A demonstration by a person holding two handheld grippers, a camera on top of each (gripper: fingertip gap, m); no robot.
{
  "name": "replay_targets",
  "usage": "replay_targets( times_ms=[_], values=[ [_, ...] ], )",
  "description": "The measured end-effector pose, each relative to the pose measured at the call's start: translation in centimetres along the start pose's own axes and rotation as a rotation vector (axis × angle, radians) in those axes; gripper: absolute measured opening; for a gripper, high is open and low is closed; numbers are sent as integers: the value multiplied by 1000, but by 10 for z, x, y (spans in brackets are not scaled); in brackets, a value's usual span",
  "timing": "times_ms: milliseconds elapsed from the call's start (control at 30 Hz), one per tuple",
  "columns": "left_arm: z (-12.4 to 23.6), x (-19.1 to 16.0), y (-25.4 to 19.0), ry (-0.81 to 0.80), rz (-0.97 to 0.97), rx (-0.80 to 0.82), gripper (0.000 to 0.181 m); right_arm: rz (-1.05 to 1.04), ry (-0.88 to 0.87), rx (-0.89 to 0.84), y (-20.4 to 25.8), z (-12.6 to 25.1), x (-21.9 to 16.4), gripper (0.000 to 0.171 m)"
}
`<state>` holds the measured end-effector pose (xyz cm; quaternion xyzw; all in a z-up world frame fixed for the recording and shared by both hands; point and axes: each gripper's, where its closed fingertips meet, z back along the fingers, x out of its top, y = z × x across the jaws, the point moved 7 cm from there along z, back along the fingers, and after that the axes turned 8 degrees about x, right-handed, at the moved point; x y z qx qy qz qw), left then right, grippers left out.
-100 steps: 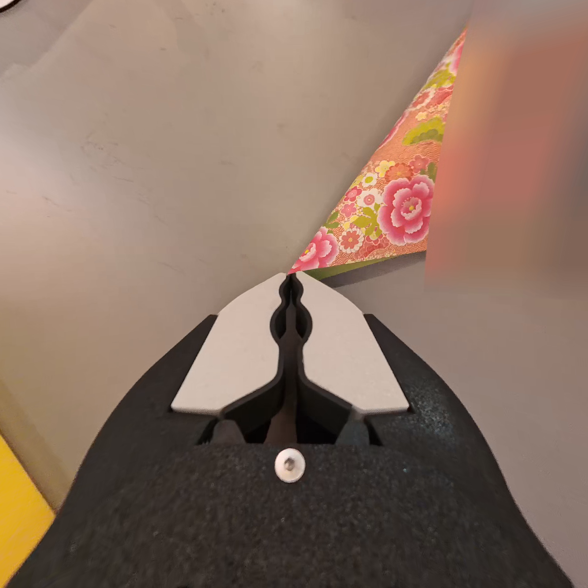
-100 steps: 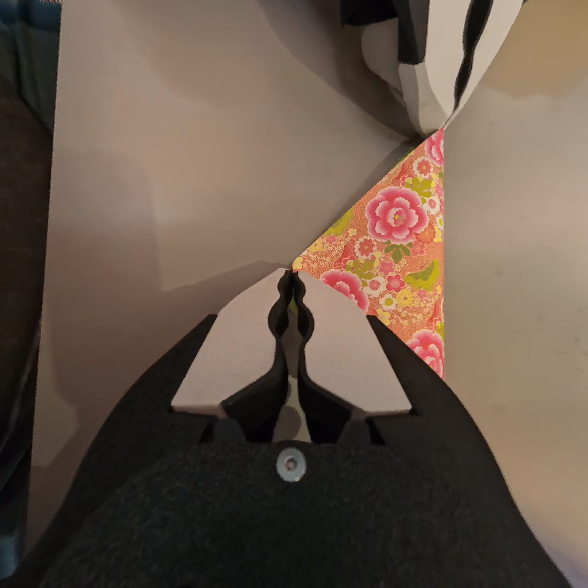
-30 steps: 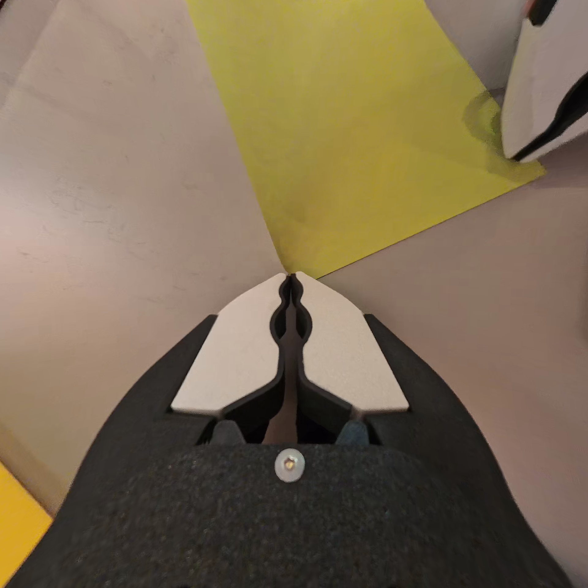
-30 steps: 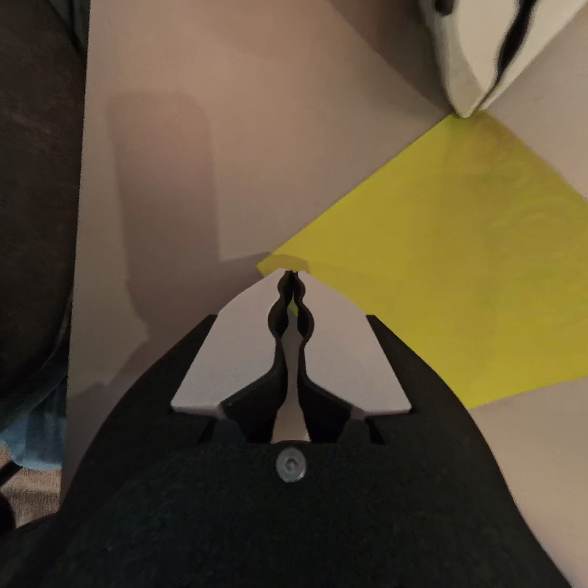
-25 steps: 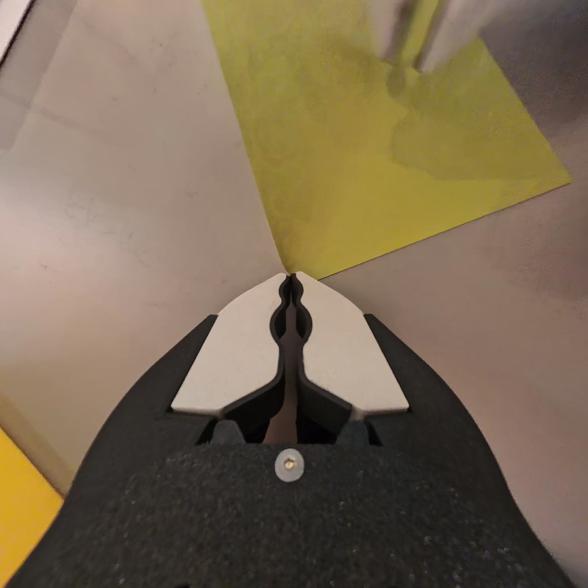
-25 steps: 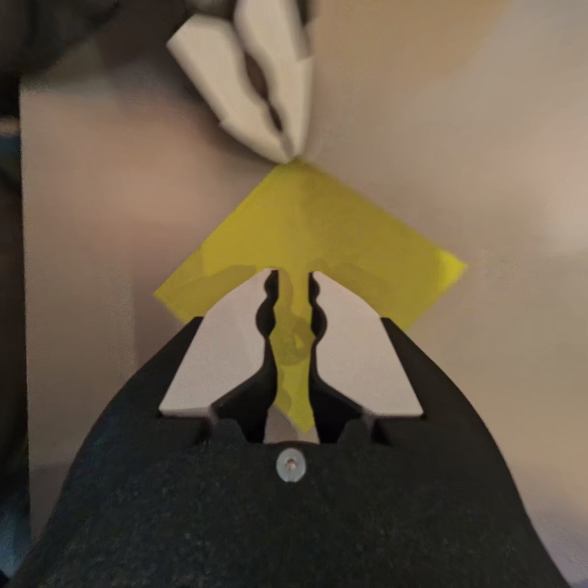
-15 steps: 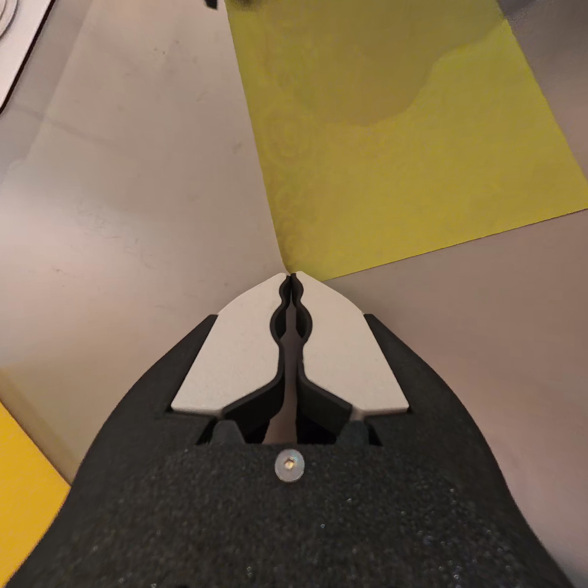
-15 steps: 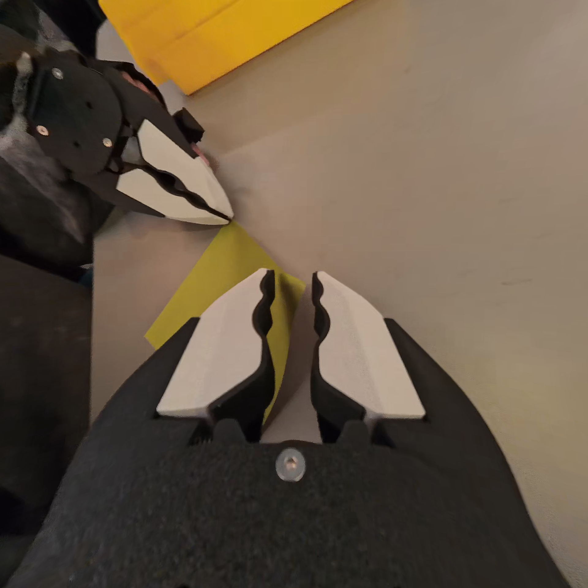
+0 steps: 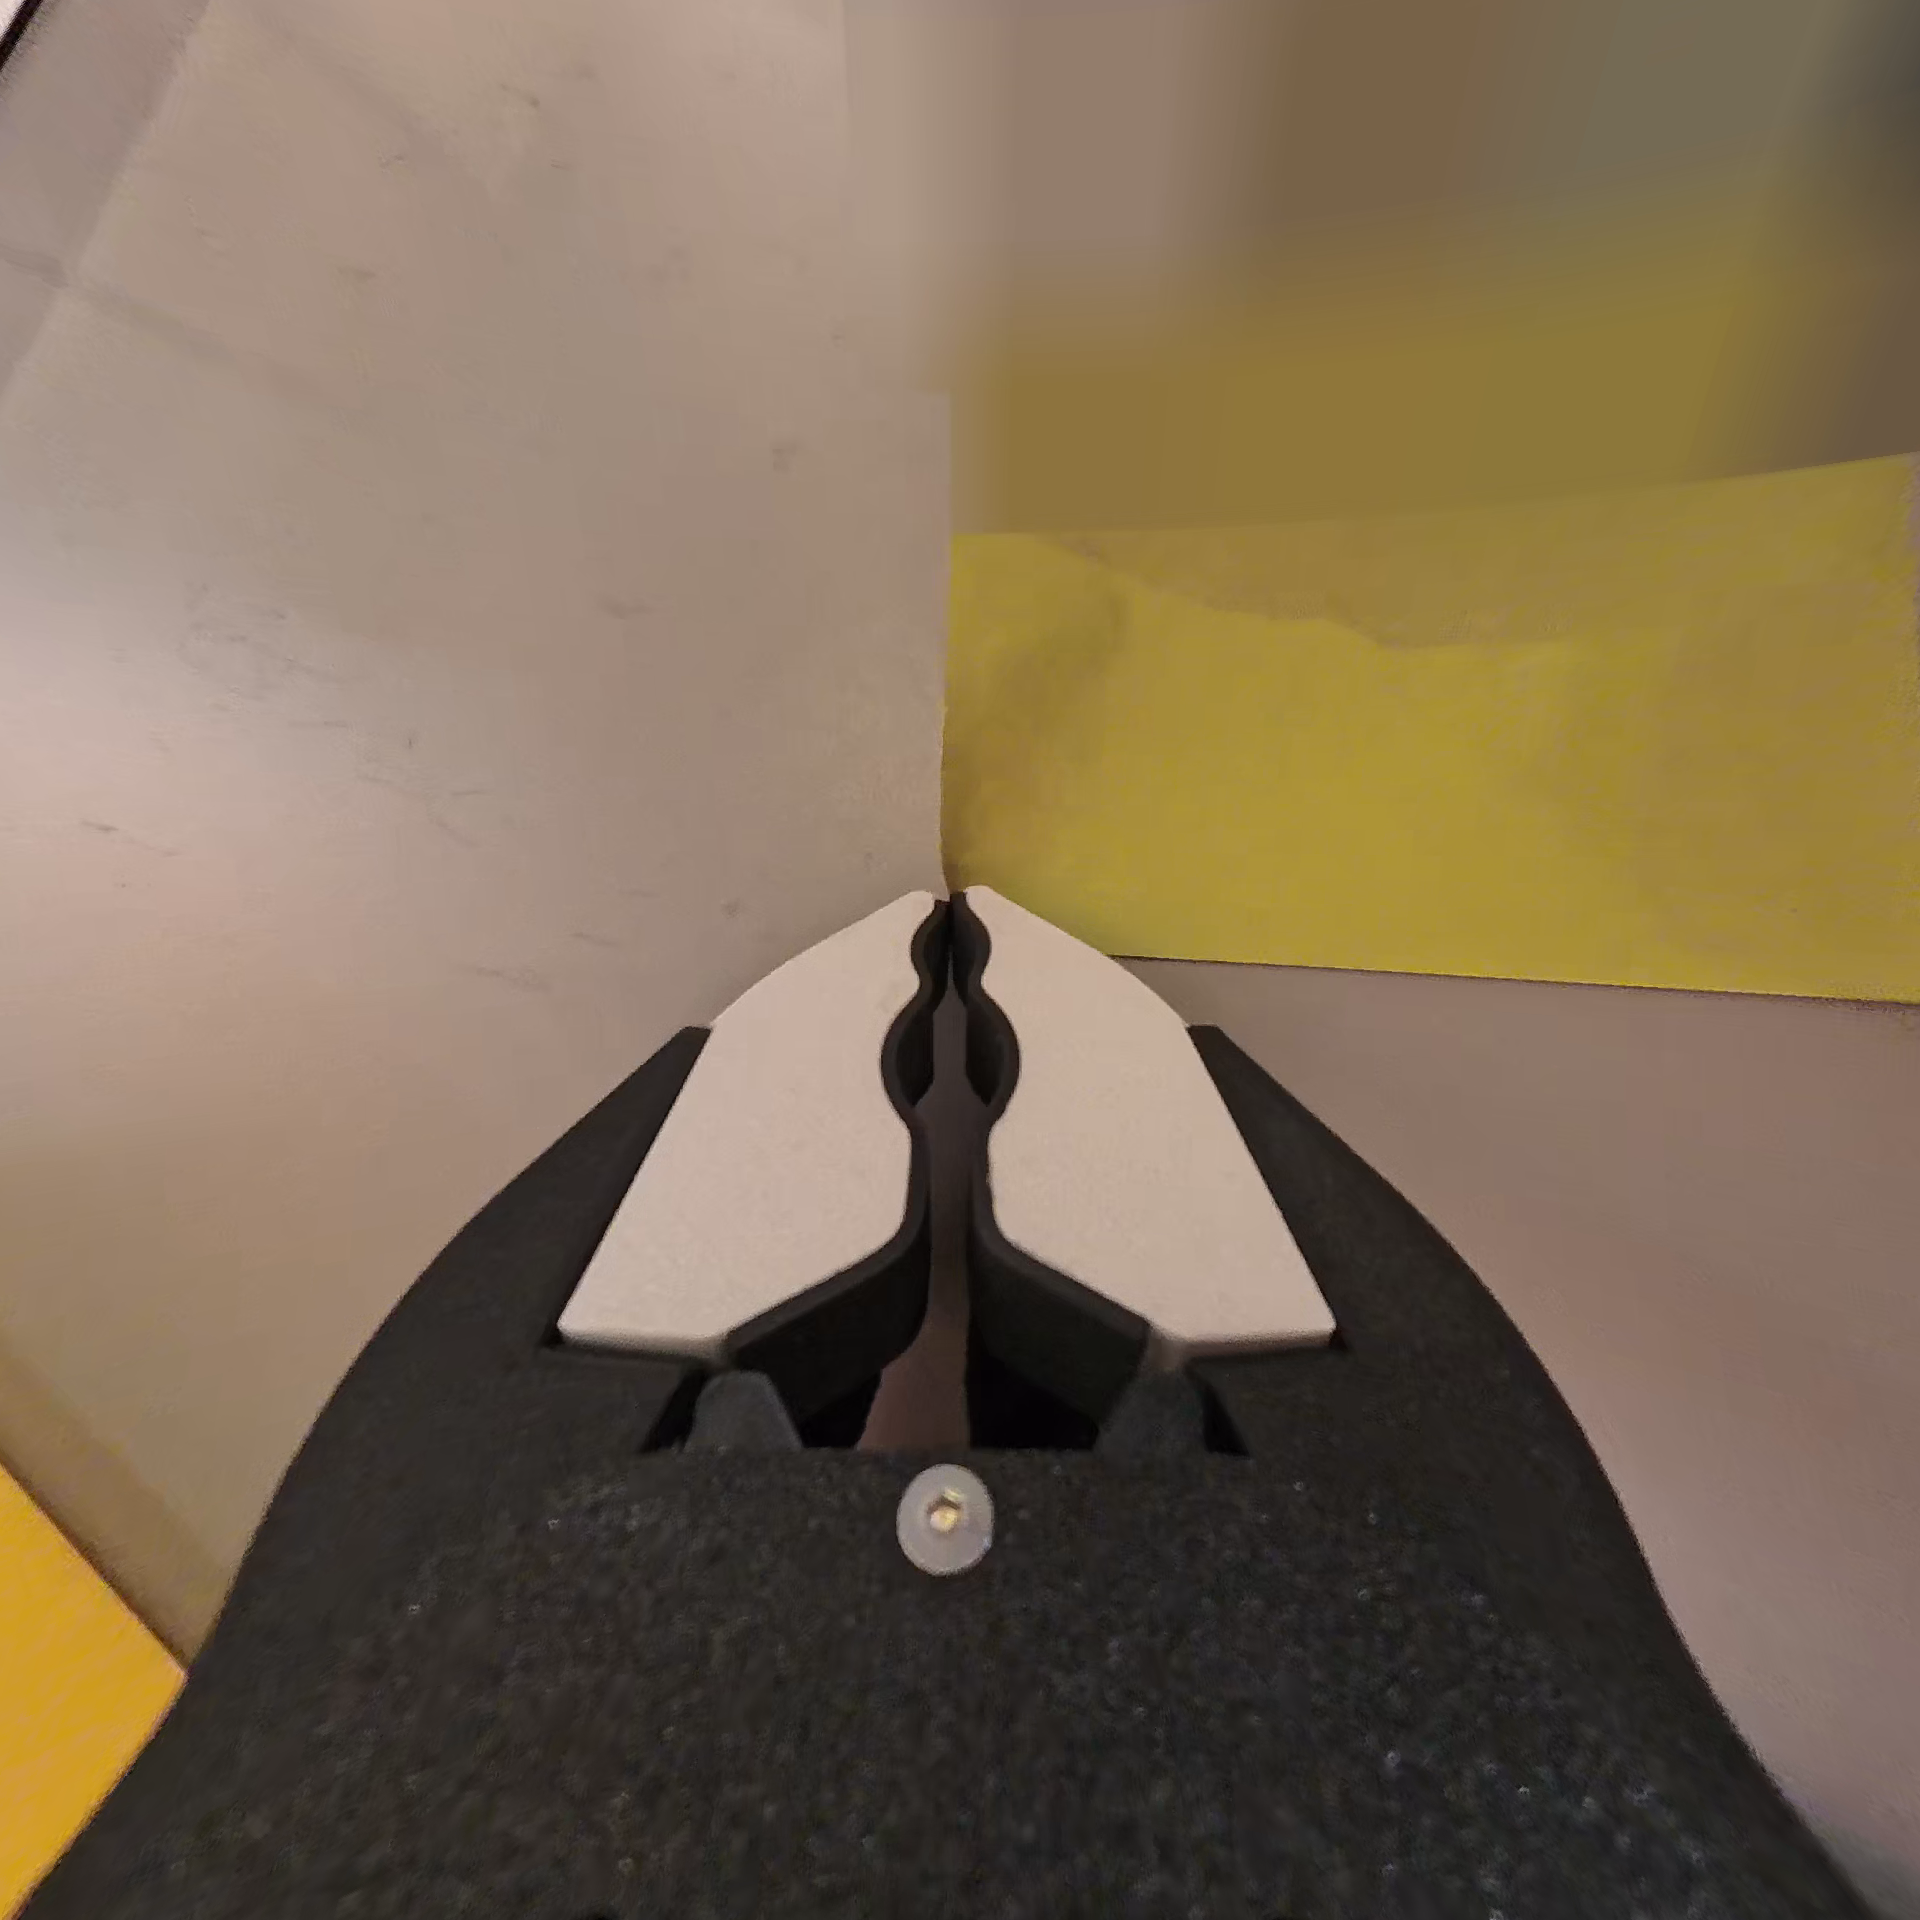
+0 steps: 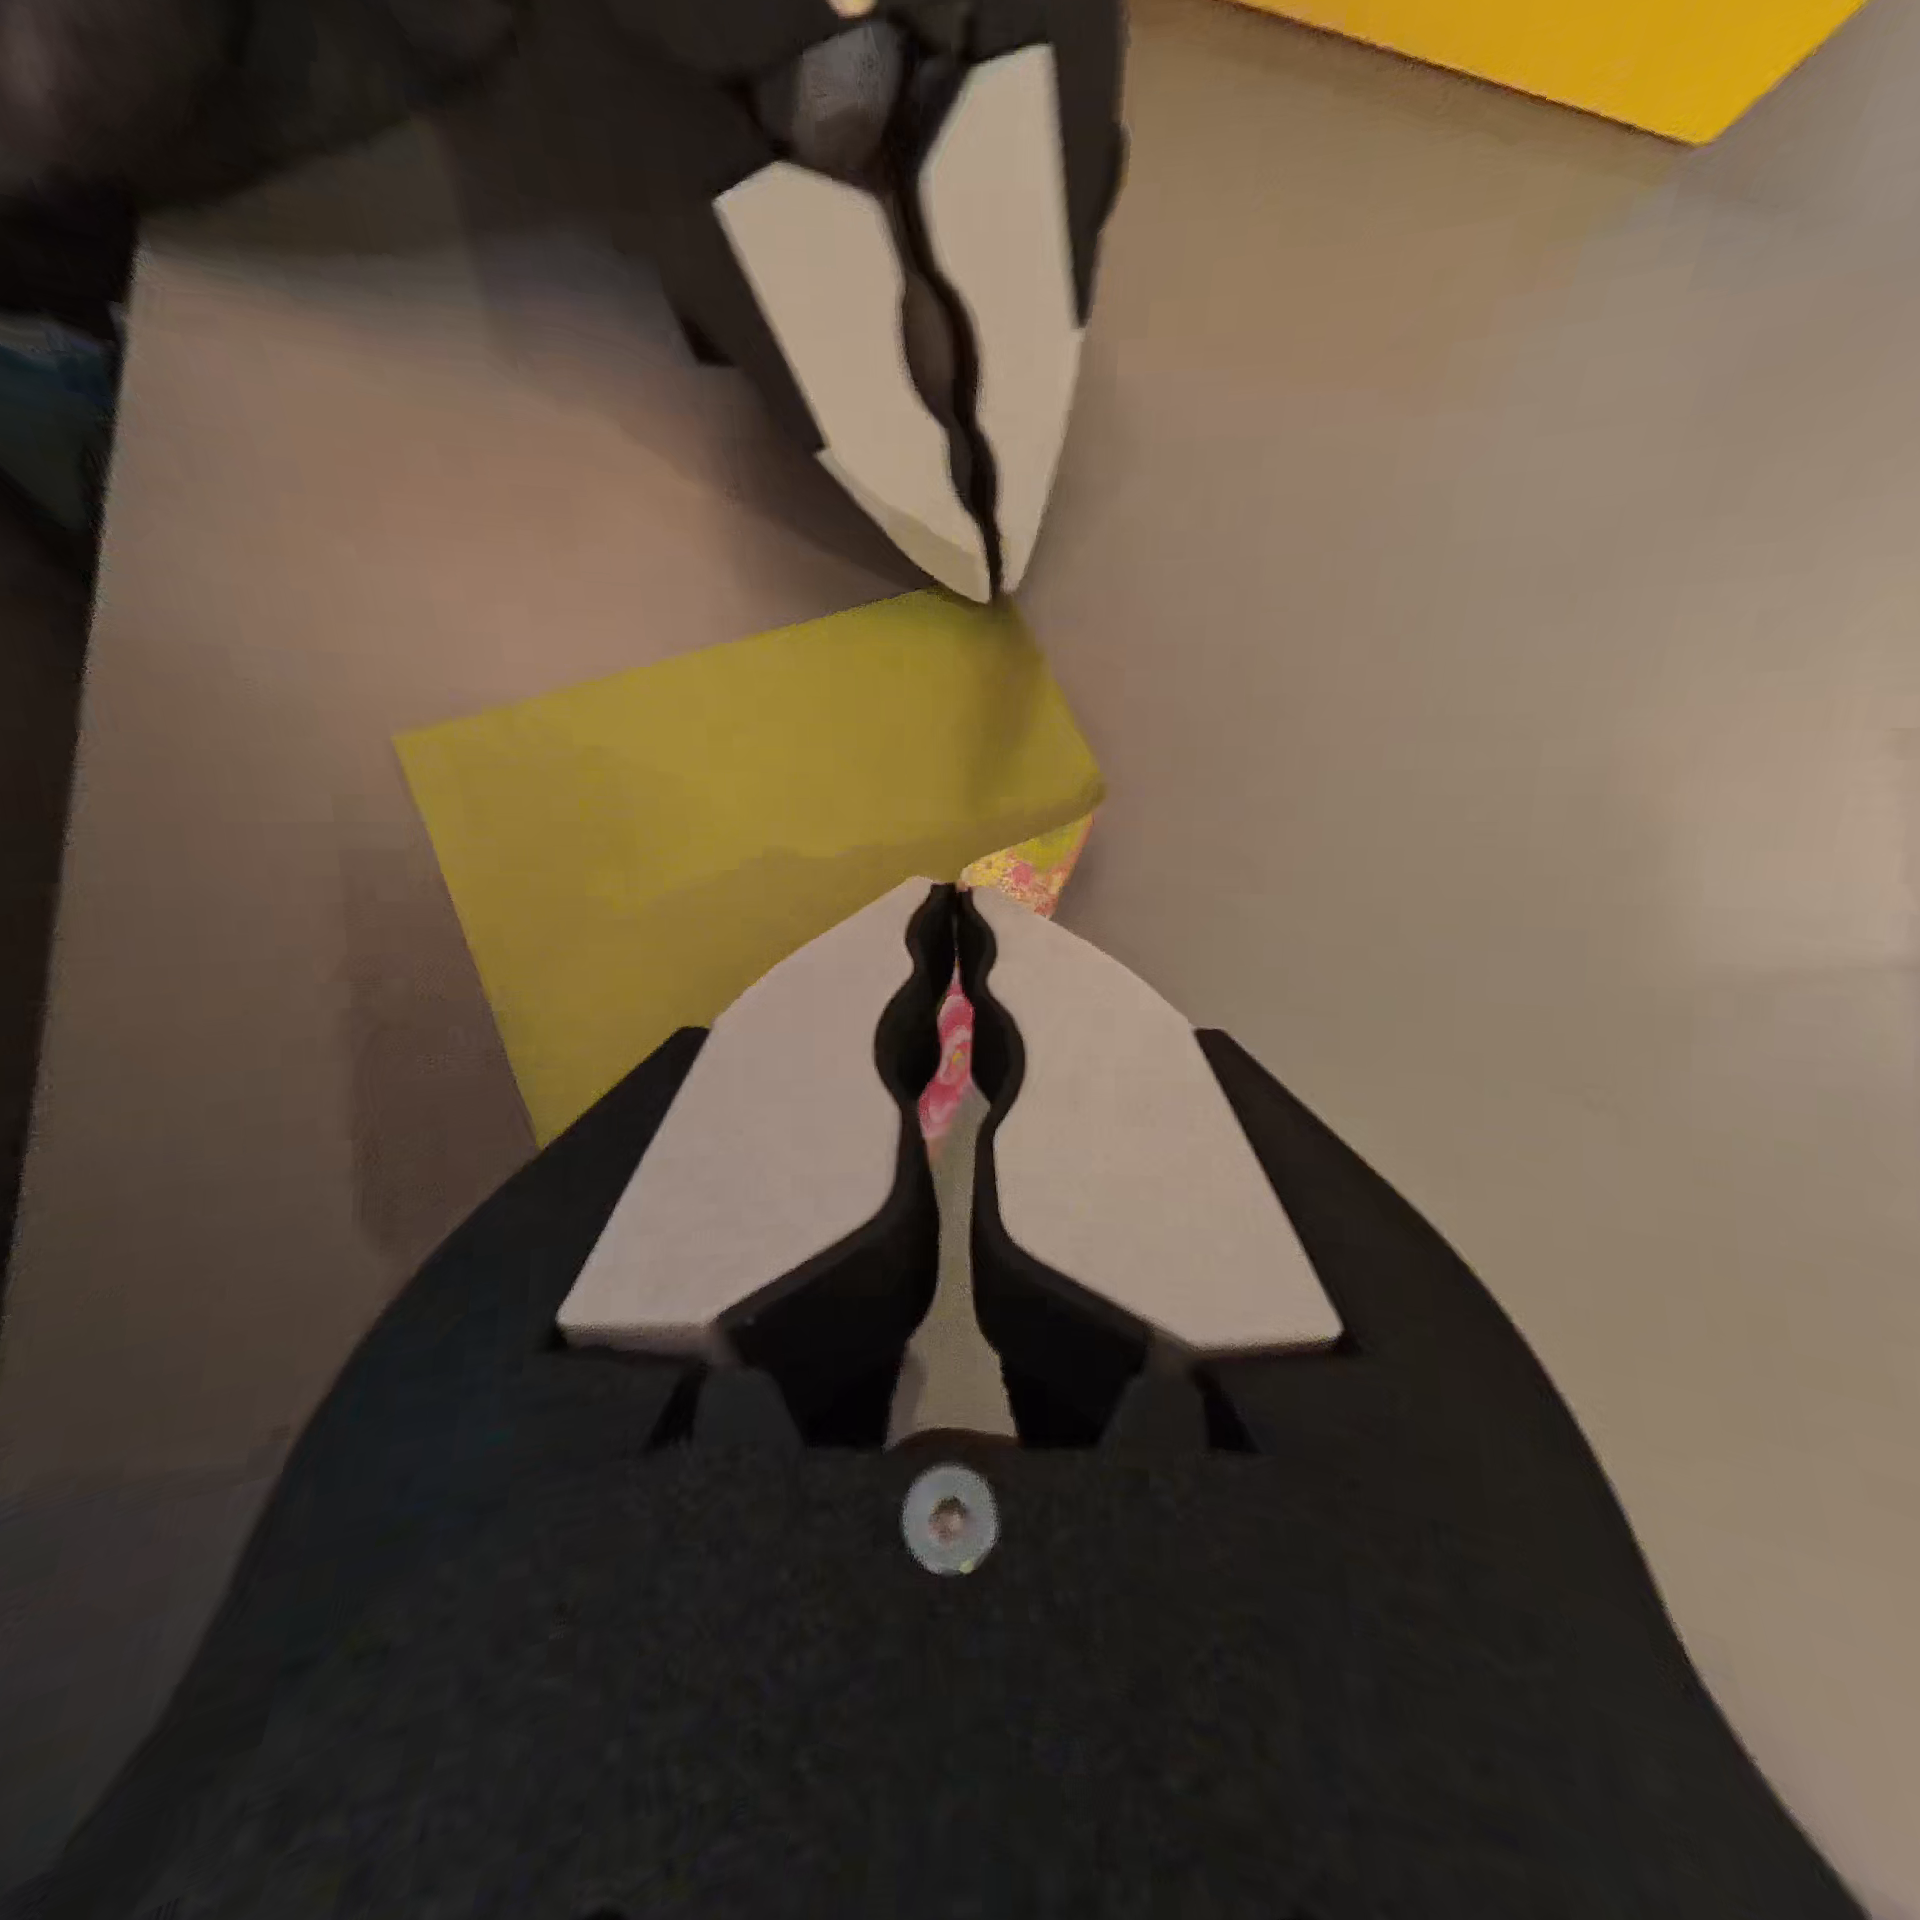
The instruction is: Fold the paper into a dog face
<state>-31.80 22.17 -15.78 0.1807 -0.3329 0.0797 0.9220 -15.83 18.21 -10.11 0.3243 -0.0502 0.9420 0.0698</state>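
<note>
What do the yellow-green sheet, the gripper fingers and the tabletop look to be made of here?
Yellow-green sheet: thin matte paper, its lifted corner curling to show a pink floral printed underside.
Pale fingers of the left gripper: probably moulded or printed plastic, a finely grained matte face over a black core.
Beige-grey tabletop: smooth, faintly scuffed, perhaps laminate; hard to confirm.

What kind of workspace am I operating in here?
Probably an indoor craft or work table: a plain grey tabletop, one sheet of yellow-green paper with a patterned underside, and a yellow board at the far edge.
</note>
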Motion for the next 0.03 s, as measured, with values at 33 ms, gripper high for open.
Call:
replay_targets(
  times_ms=[33],
  values=[
    [0,0,0,3,4,2,0,37,29,-38,8,-5,4,0]
  ],
)
